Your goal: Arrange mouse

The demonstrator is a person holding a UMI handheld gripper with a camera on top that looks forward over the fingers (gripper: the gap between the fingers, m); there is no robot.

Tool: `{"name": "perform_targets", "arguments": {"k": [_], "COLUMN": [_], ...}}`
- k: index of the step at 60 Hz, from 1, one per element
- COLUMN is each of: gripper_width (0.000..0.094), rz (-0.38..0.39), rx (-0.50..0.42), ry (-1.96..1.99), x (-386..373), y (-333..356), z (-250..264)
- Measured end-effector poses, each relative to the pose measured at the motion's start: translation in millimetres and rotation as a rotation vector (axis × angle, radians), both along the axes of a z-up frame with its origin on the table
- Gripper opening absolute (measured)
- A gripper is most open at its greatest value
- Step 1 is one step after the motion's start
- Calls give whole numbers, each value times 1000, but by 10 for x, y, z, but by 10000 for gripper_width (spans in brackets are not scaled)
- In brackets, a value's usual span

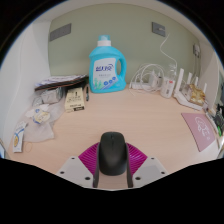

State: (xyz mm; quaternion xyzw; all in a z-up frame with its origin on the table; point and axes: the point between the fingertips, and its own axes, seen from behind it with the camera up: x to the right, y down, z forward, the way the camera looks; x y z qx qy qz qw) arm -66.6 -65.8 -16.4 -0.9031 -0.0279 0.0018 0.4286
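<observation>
Gripping a black mouse [113, 152] between the two fingers of your gripper [113, 172], you hold it low over the near part of a pale wooden desk [130, 115]. The purple pads [91, 158] press against its left and right flanks, so the tool looks clamped on the mouse rather than merely set about it; whether the mouse is touching the desk or hanging just above it cannot be told from this view.

Far across the desk, a blue detergent bottle [104, 66] stands against the wall. To its left lie a dark packet [55, 86] and a small box [75, 99], with crumpled plastic wrappers [38, 122] nearer on the left side. To the far right, white cables [152, 77] and a white router [184, 88] sit together, and a pink mat [202, 130] lies at the right edge, well apart from the mouse.

Judged from this, you have the pickup in hand and the placing left to do. The pink mat at right seems the likely home for the mouse, though nothing in view confirms that. What remains would be to carry it there, set it down square and part the fingers.
</observation>
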Motion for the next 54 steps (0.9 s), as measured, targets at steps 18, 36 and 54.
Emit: {"name": "perform_targets", "arguments": {"k": [18,36,54], "gripper_width": [358,357,355], "rz": [136,10,-24], "rx": [236,345,-9], "ry": [108,66,20], "x": [61,2865,4257], "y": [194,641,672], "z": [1603,2388,390]}}
